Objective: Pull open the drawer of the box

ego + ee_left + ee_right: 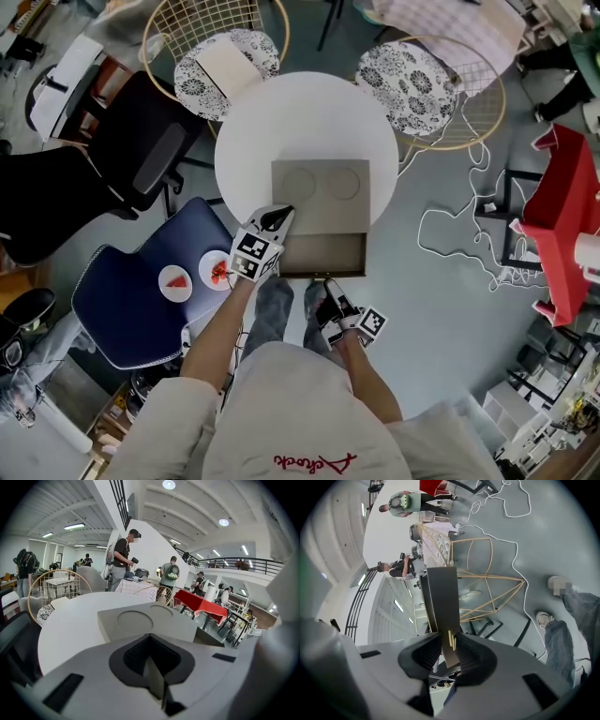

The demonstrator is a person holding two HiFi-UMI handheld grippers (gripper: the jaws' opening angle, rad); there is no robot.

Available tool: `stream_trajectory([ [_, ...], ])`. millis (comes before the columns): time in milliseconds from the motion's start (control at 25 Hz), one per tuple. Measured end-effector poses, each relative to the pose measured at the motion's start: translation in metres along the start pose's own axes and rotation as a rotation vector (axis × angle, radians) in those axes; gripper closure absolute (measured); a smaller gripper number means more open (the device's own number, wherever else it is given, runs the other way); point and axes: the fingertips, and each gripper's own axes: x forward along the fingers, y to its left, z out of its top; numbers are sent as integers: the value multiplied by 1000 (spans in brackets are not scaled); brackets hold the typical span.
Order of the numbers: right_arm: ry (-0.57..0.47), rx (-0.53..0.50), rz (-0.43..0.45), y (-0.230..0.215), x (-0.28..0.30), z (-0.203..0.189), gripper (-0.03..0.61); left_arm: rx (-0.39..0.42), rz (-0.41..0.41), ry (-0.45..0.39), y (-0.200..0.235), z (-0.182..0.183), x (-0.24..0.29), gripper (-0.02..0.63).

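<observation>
Drawer (319, 255) is already well out of the box (321, 192), its open tray running straight ahead of my right gripper (446, 641) towards the box body. Right jaws are spread a little either side of the drawer's front panel (440, 592). A small tan tab (451, 639) sits right between the pads, which don't look to be pressing. Left gripper (277, 217) is pressed together with nothing I can name in it. Its tip is at the box's near left corner, with the lid and its two round recesses just ahead and the tray off to its right. My read is that it's bracing. Box looks like grey paperboard, so I judge it light, fairly stiff and easy to skid on the smooth white table (253, 141). The brace matters more than pull force. Front panel is thin and would crease under a hard pinch. If I need more travel I'd take it mid-width at the tab with light pressure and pull straight back towards me. Pulling off-centre would likely rack the tray. Can't see any stop, so the tray might come right out.
</observation>
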Motion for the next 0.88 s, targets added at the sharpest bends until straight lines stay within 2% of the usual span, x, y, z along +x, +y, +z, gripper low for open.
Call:
stream_trajectory([
  [400,-6,-21,-18,-2,-13,0,489,-4,7,15,1,-2,1,603],
  [480,-15,-36,-14,1,-14,2,552,-6,12,22,3,-2,1,603],
  [680,-24,-49,48,19,-11,10,561,-14,12,27,-4,-1,-3,603],
  [880,-20,-117,116,55,-3,20,561,-12,9,20,-19,10,-10,603],
])
